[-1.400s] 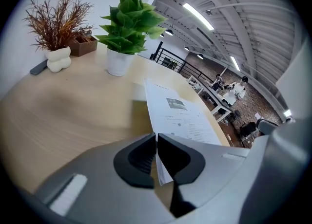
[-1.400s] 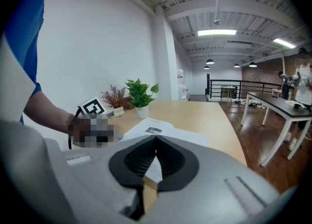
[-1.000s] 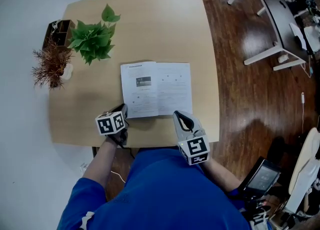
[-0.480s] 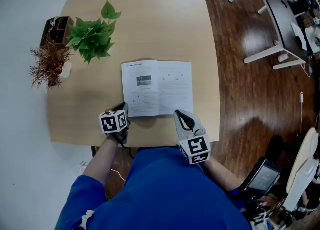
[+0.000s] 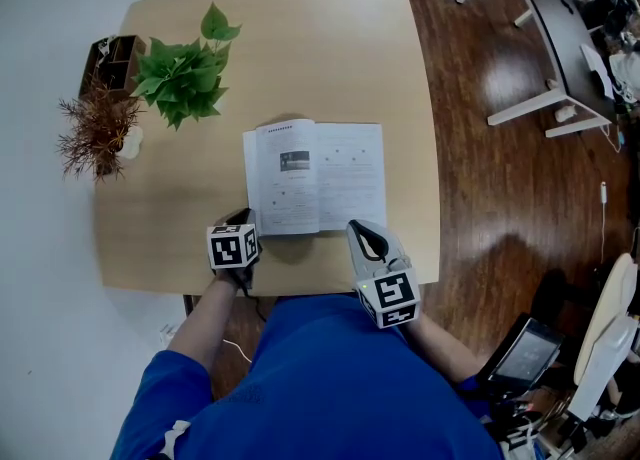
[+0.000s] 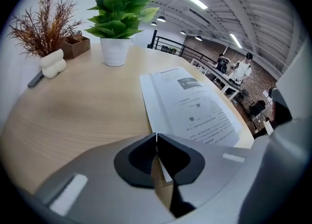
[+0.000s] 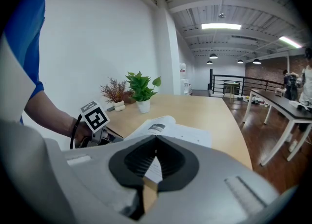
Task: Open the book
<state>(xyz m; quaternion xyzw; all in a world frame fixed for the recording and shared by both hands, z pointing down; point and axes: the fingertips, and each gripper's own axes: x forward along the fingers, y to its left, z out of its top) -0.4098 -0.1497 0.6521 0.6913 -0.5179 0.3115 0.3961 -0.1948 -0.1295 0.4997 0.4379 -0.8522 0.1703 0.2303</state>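
At lower left of the head view, my left gripper (image 5: 242,218) sits at the near left corner of the book (image 5: 315,176). Its jaws have just been closing and are clenched tip to tip, with nothing that I can see between them. The book lies open in the middle of the bench (image 5: 300,38), and just right of its near right corner my right gripper (image 5: 366,235) rests with its jaws clenched on nothing.

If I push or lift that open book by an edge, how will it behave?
The book looks thin and soft, so lifted by one edge it would probably droop. Its left page arches up, so it may flip over. On the smooth table it would likely slide.
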